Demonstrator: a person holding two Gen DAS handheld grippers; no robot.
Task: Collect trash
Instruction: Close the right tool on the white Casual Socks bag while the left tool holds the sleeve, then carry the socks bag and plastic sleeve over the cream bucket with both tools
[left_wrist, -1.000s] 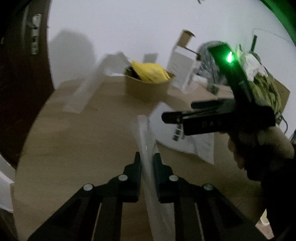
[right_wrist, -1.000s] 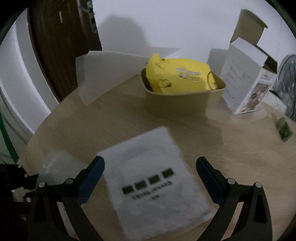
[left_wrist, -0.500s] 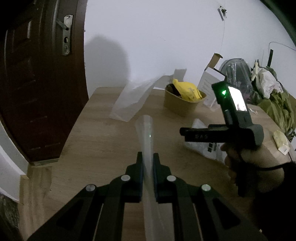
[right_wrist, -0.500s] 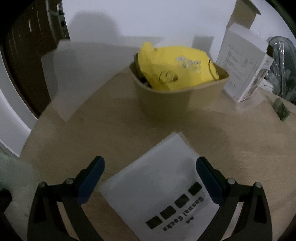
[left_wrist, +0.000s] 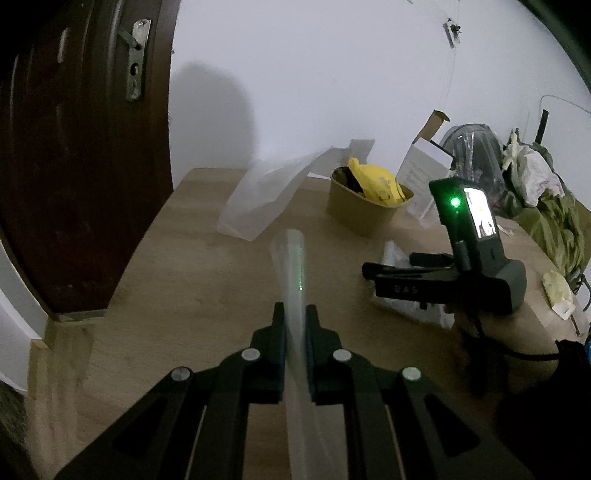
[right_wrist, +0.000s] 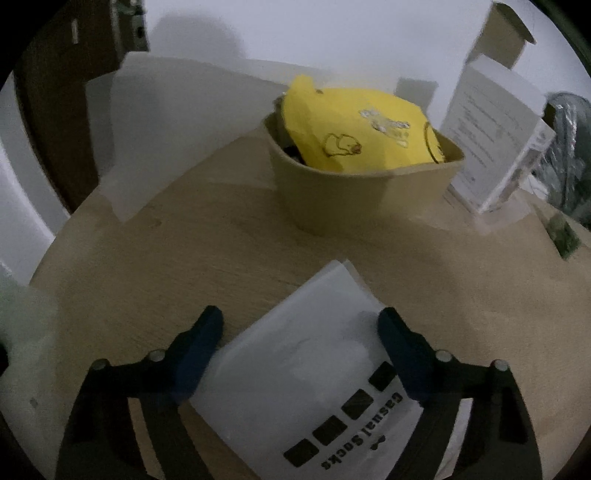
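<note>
the left claw (left_wrist: 295, 325) pinches a clear plastic strip (left_wrist: 291, 266) above the counter (left_wrist: 184, 295), while the right claw (right_wrist: 301, 336) is closing around a white sock bag (right_wrist: 303, 369) lying flat there.

You held a clear plastic wrapper (left_wrist: 293, 280) edge-on, its limp strip rising past the fingertips and trailing down toward the camera. In front of you a white sock packet (right_wrist: 306, 373) printed with black squares and "Casual Socks" lay flat and skewed on the wooden table. Farther back stood a tan paper bowl (right_wrist: 364, 192) stuffed with a yellow wrapper (right_wrist: 354, 129) bearing a duck drawing, and to its left a translucent plastic bag (left_wrist: 266, 192) lay slumped.
</note>
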